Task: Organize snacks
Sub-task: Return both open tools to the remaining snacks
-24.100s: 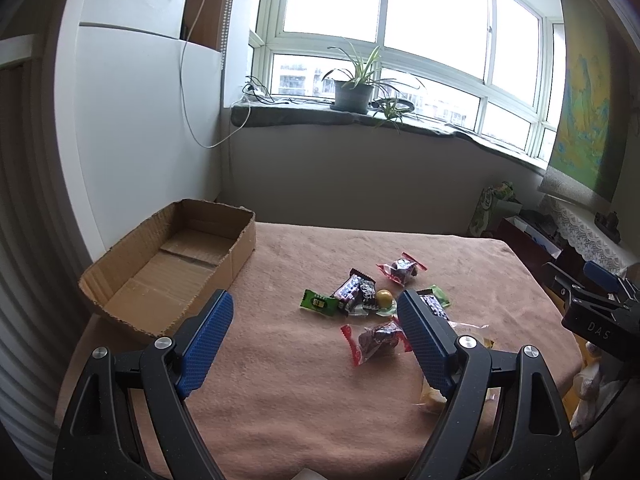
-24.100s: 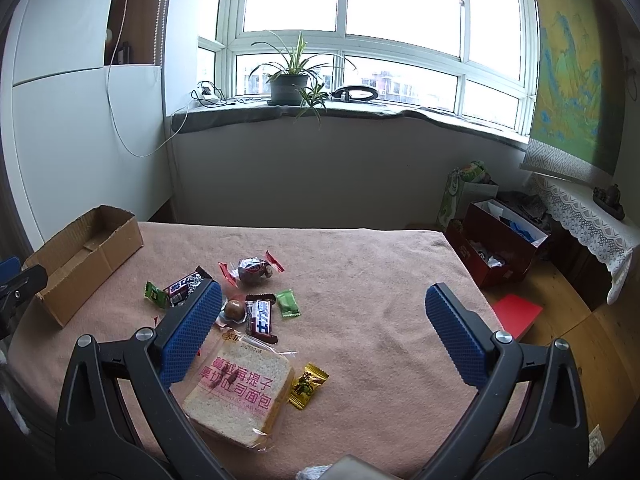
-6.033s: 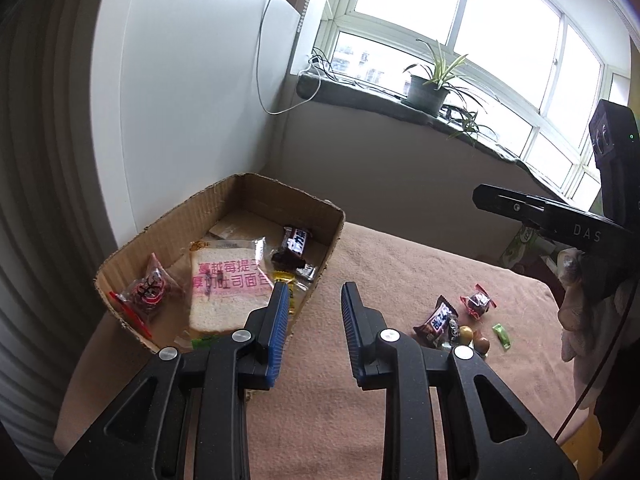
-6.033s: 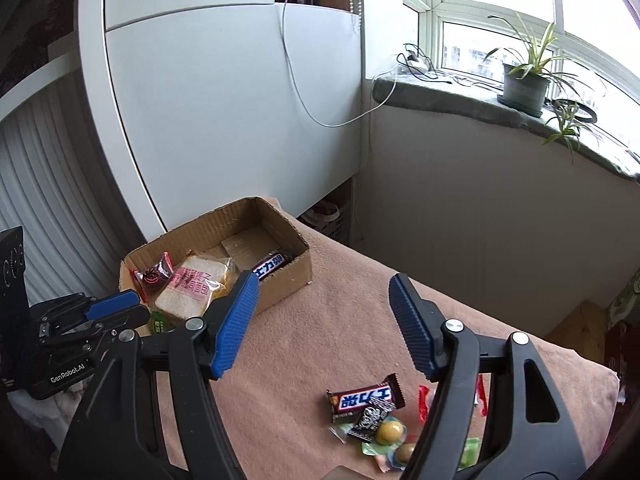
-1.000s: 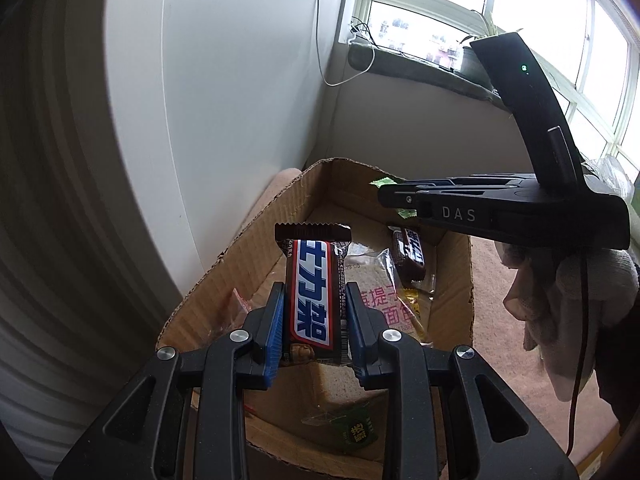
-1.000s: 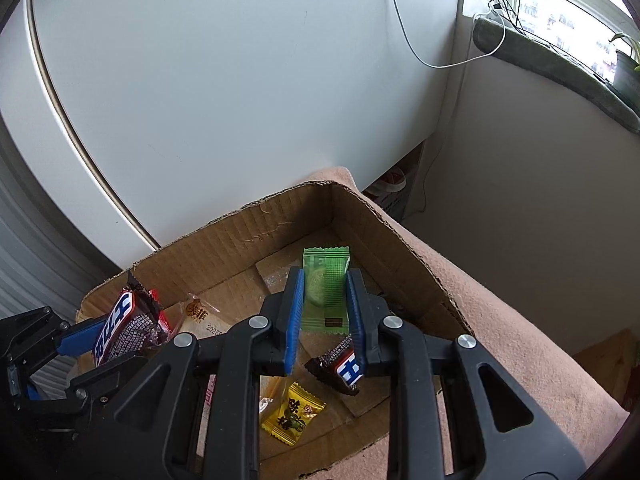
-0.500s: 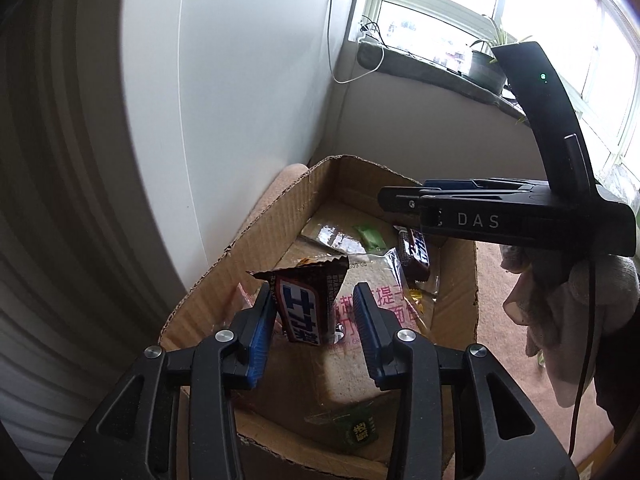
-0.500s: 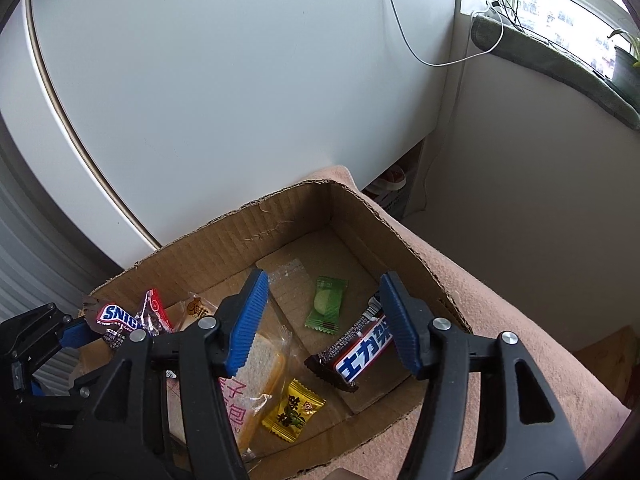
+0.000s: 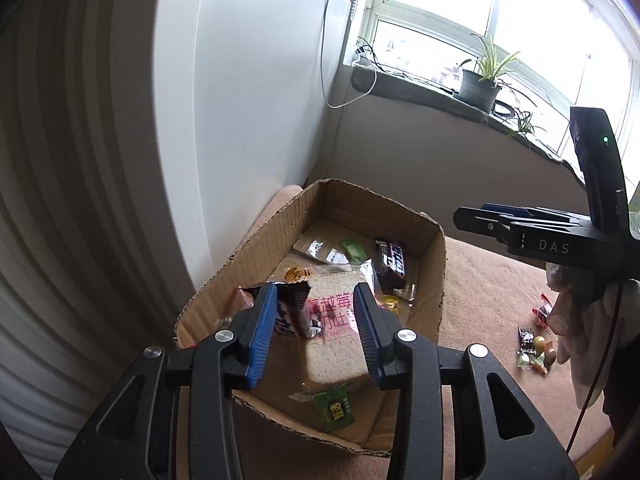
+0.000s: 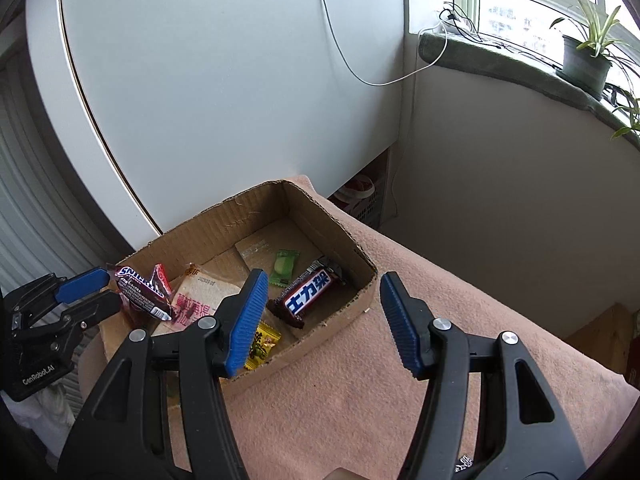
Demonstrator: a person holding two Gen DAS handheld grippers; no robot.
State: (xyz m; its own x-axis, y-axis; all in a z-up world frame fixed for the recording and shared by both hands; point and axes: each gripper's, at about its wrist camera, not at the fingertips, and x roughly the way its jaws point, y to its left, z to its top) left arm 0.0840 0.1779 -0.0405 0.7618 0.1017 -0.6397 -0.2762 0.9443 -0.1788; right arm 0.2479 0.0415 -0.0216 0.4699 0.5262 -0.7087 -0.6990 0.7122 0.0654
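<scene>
Left wrist view: lying between the pads of the left gripper (image 9: 314, 295), close by the nine o'clock one, a Snickers bar (image 9: 294, 312), resting on the bread pack (image 9: 336, 344) inside the cardboard box (image 9: 438, 264). Tongs standing spread, having just been opening, pressing on nothing.

Reading "SNICKERS" in white on that wrapper from the right wrist view. Showing pink Chinese print on the bread pack and white Chinese characters on blue on a second bar (image 10: 310, 296) at the box's three o'clock end. Lying near it, a green candy (image 10: 285, 266) and a yellow candy (image 10: 262, 344).

Hovering at the box's three o'clock edge, the right gripper (image 10: 323, 280), marked "DAS", tongs spread and empty, also having just been opening. Waiting at four o'clock on the pink cloth (image 9: 488, 304), loose snacks (image 9: 536, 344).
</scene>
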